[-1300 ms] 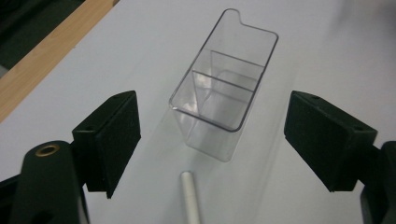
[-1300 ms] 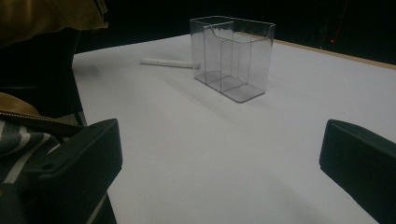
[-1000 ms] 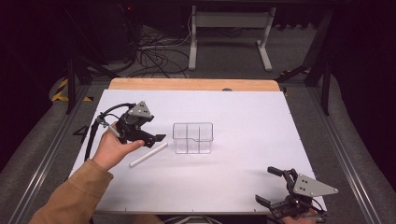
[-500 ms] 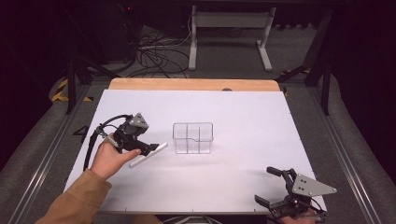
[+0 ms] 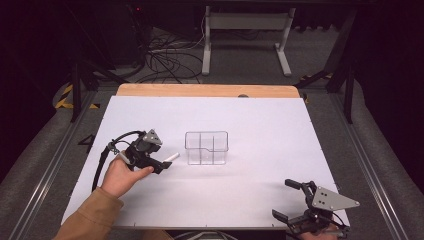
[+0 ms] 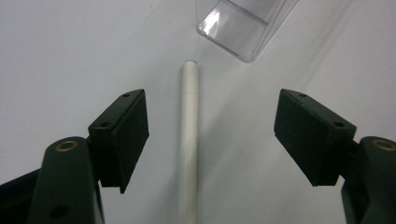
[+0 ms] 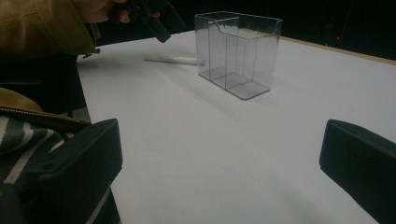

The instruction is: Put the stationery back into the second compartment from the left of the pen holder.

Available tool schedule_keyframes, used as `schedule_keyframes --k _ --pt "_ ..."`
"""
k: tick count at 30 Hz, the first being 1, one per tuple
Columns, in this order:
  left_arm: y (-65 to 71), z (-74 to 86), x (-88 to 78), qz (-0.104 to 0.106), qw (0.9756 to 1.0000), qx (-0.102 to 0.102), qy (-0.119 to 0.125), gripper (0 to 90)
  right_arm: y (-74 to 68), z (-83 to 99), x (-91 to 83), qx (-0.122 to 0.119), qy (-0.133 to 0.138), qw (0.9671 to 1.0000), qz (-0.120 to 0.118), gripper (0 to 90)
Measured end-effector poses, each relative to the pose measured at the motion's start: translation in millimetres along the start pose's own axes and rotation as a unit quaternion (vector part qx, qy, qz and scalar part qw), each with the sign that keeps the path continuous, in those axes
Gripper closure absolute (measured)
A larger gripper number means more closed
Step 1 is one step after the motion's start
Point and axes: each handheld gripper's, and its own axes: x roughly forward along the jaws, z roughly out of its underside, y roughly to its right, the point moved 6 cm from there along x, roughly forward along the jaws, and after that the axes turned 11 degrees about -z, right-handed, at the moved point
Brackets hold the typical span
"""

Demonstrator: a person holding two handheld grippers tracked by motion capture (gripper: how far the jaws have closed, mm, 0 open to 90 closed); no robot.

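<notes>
A white pen (image 5: pixel 172 157) lies flat on the white table, just left of a clear plastic organizer (image 5: pixel 206 148) with several compartments. My left gripper (image 5: pixel 163 165) is down at the table and straddles the pen's near end. In the left gripper view the pen (image 6: pixel 189 140) runs up between the two pads (image 6: pixel 128 135), with a gap on each side. The jaws have just been closing, and they stand open around the pen. My right gripper (image 5: pixel 286 200) rests open and empty near the table's front right edge, facing the organizer (image 7: pixel 238 51) and the pen (image 7: pixel 170 59).
The white table top (image 5: pixel 260 125) has a wooden strip (image 5: pixel 205 90) along its far edge. Cables and a metal stand foot lie on the floor beyond it. A brown sleeve (image 7: pixel 37 23) shows at the left of the right gripper view.
My left hand has come down and a little forward, so the gripper now sits low over the pen. The right gripper, the pen and the organizer have stayed where they were.
</notes>
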Motion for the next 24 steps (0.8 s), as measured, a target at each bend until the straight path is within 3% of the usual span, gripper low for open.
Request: schedule_keyframes --k 7,12,18,22,24 --pt "-0.9 6.2 2.8 -0.003 1.0 -0.002 0.006 27.2 0.1 0.4 0.6 0.0 -0.002 1.0 -0.002 0.0" --pt "-1.4 13.5 8.0 -0.014 0.9999 -0.002 -0.007 27.2 -0.4 0.7 1.3 -0.002 -0.004 1.0 -0.002 0.0" --pt "-0.1 16.7 11.1 -0.011 0.9998 -0.009 -0.011 27.7 -0.3 0.8 0.8 0.0 -0.003 1.0 -0.002 0.0" --pt "0.5 17.4 15.3 -0.024 0.9995 -0.004 -0.02 28.2 -0.4 1.0 1.4 -0.001 -0.005 1.0 -0.002 0.0" --pt "0.1 17.1 16.7 -0.029 0.9993 -0.013 -0.021 28.3 -0.2 1.1 1.3 0.001 -0.004 1.0 -0.002 0.0"
